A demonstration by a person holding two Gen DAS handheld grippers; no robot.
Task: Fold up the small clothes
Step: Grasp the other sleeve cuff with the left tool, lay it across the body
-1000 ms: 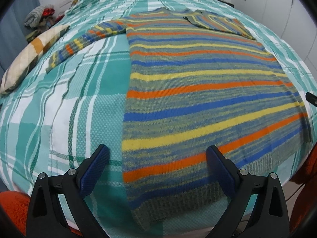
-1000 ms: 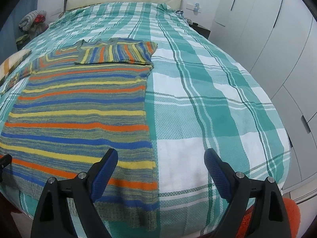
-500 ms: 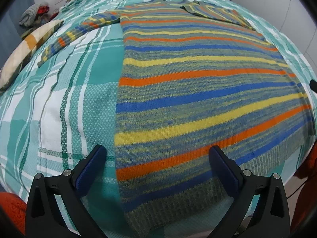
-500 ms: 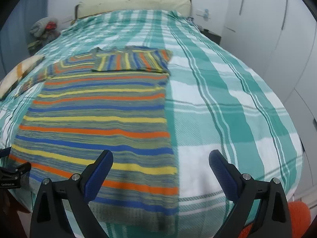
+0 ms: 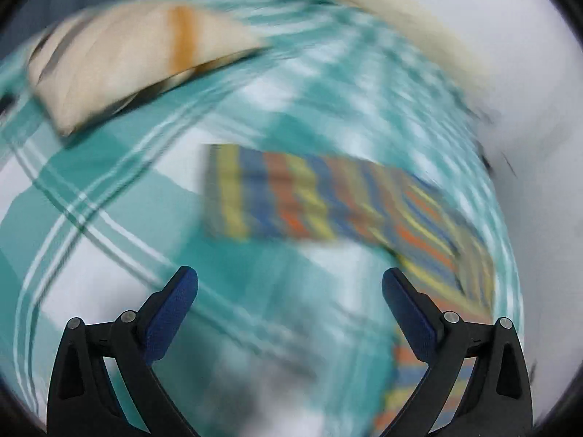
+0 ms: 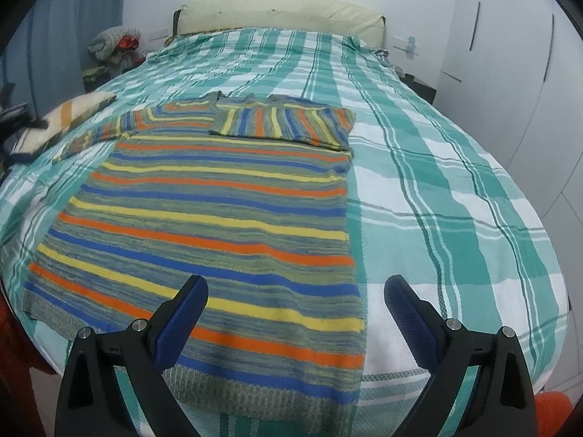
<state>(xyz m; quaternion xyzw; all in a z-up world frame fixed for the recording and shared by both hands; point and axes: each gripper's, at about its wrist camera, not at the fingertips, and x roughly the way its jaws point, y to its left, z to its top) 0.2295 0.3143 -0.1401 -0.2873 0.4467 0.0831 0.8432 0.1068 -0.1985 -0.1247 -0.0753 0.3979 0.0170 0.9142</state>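
A striped knit sweater (image 6: 218,218) in blue, orange, yellow and grey lies flat on the bed. Its right sleeve (image 6: 284,123) is folded across the chest; its left sleeve (image 6: 98,134) lies stretched out to the left. My right gripper (image 6: 295,302) is open and empty above the sweater's hem at the near right corner. The left wrist view is blurred by motion. It shows the stretched sleeve (image 5: 291,196) ahead, with my left gripper (image 5: 289,291) open and empty above the bedspread just short of it.
The bed has a teal and white plaid cover (image 6: 437,182). A cream pillow with an orange stripe (image 5: 138,65) lies near the bed's left edge, close to the sleeve. White wardrobe doors (image 6: 528,73) stand on the right. A headboard (image 6: 277,11) is at the far end.
My left gripper has swung fast from the sweater's hem to the stretched left sleeve near the pillow. My right gripper has shifted slightly along the hem. Both stay open.
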